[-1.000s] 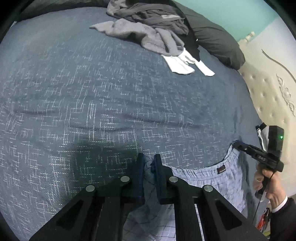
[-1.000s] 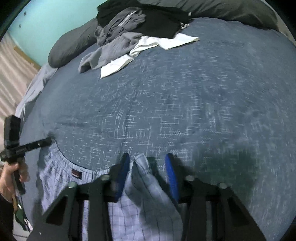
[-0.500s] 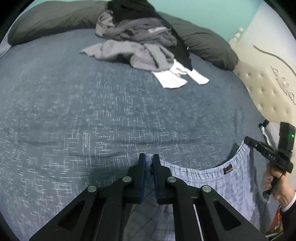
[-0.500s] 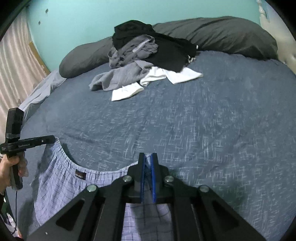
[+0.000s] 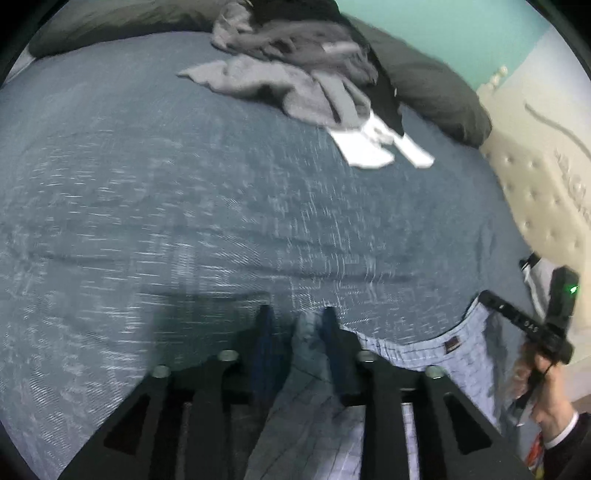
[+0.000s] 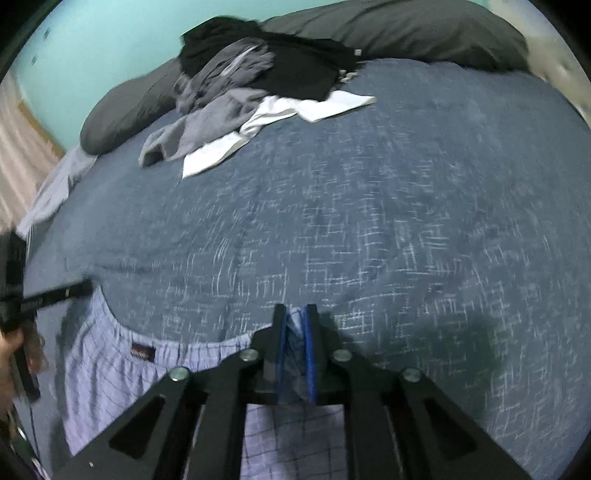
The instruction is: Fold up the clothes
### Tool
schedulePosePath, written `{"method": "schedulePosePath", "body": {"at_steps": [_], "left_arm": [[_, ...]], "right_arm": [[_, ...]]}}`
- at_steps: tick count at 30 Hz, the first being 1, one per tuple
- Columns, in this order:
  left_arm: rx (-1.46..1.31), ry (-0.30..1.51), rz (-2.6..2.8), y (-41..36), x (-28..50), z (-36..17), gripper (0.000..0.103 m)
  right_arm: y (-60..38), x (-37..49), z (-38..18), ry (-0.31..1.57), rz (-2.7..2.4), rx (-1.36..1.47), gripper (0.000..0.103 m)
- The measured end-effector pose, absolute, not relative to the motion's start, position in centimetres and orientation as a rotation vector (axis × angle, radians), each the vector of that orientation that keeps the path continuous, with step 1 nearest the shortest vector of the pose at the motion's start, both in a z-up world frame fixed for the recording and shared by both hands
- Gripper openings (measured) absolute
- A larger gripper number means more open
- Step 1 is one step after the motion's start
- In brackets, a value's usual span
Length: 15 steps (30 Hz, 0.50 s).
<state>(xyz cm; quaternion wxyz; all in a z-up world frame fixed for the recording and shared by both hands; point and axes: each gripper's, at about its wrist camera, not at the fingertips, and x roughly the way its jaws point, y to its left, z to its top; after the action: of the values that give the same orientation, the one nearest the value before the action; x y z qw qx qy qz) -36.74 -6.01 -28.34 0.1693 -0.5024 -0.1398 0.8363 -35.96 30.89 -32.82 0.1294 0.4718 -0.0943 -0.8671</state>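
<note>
Light blue checked boxer shorts [image 5: 424, 354] lie at the near edge of the bed, waistband toward the pillows, with a dark label on it. My left gripper [image 5: 295, 317] has its jaws apart around the waistband's left corner. My right gripper [image 6: 295, 314] is nearly shut, with the waistband's right corner pinched between its blue pads [image 6: 282, 332]. The shorts [image 6: 122, 365] spread to the left in the right wrist view. Each gripper also shows at the edge of the other's view: the right one [image 5: 491, 299] and the left one [image 6: 74, 290].
A dark blue bedspread [image 5: 184, 192] covers the bed. A pile of grey, black and white clothes [image 5: 314, 77] lies at the far side before dark pillows [image 6: 406, 29]. A cream tufted headboard [image 5: 535, 177] stands at the right. The wall is teal.
Both grippers dropped lower toward the bed with the waistband. My left gripper's jaws, shut half a second ago, have parted. My right gripper closed on the cloth a second ago and still holds it.
</note>
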Motion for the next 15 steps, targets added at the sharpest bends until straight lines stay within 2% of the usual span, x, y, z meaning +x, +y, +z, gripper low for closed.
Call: {"method": "schedulePosePath", "body": {"at_steps": [1,10,15], "left_arm": [[-1.418,-0.416,2.383,-6.9,-36.4,-27.9,0.042],[-1.459,-0.52,2.407,-13.9,-29.3,-27.8,0.045],[-1.511,-0.476,2.401,-14.9,-25.5,-29.5,0.045]], "right_arm": [[31.3,-35.8,-32.4,-0.316,-2.533,1.363,0.029],[33.5,-29.7,-29.4,-0.651,-2.521,1.254,0.029],[33.1,-24.5,-29.2,-0.746,-2.469,1.209,0.03]]}}
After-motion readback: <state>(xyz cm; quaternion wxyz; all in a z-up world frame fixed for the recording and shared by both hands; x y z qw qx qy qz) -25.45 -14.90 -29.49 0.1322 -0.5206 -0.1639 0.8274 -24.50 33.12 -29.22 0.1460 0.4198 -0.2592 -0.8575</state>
